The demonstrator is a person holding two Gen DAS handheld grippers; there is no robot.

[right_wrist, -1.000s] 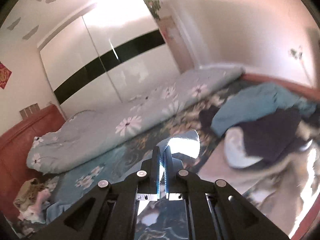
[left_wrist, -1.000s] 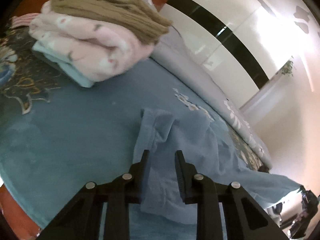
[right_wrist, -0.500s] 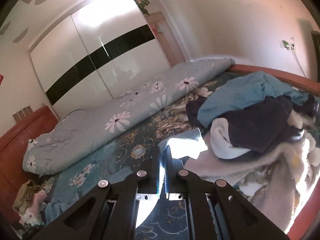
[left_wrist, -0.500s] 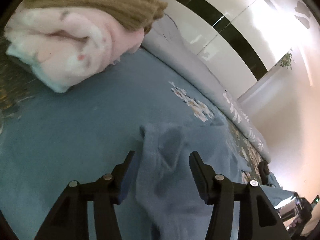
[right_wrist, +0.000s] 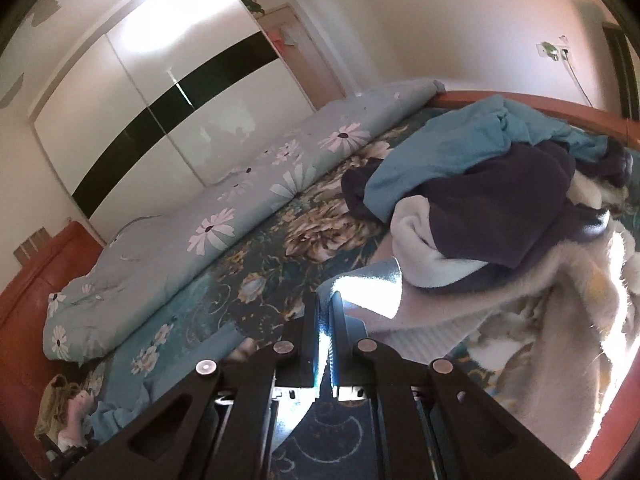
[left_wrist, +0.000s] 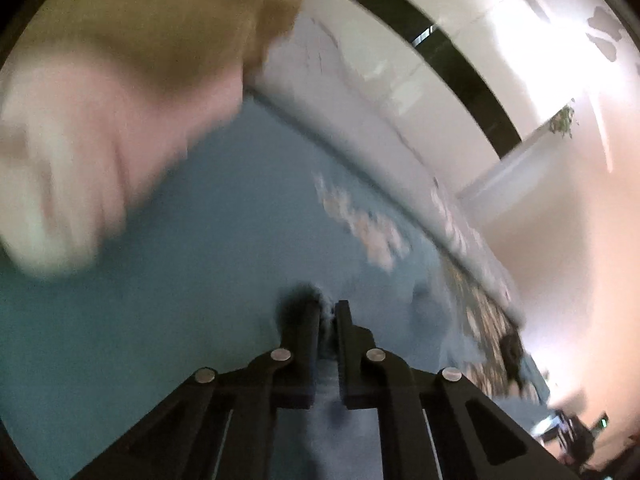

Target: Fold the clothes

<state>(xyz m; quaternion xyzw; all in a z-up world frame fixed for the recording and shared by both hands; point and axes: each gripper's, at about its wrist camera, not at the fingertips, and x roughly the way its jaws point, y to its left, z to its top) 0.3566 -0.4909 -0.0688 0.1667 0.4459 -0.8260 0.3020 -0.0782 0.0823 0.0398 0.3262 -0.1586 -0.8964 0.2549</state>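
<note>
On the bed's teal floral sheet [right_wrist: 256, 280], the light blue garment [right_wrist: 360, 288] is stretched between both grippers. The left gripper [left_wrist: 327, 312] pinches its corner, beside the stack of folded clothes [left_wrist: 100, 128]; the right gripper [right_wrist: 326, 304] is clenched on the opposite edge, near the unfolded clothes pile [right_wrist: 500, 208]. I judge one fold is in hand; next the held ends must meet evenly. Both grippers point low along the sheet.

Pale blue garment [right_wrist: 362, 290]; daisy-print grey-blue quilt [right_wrist: 224, 216]; teal floral bedspread [right_wrist: 256, 280]; black claws
</note>
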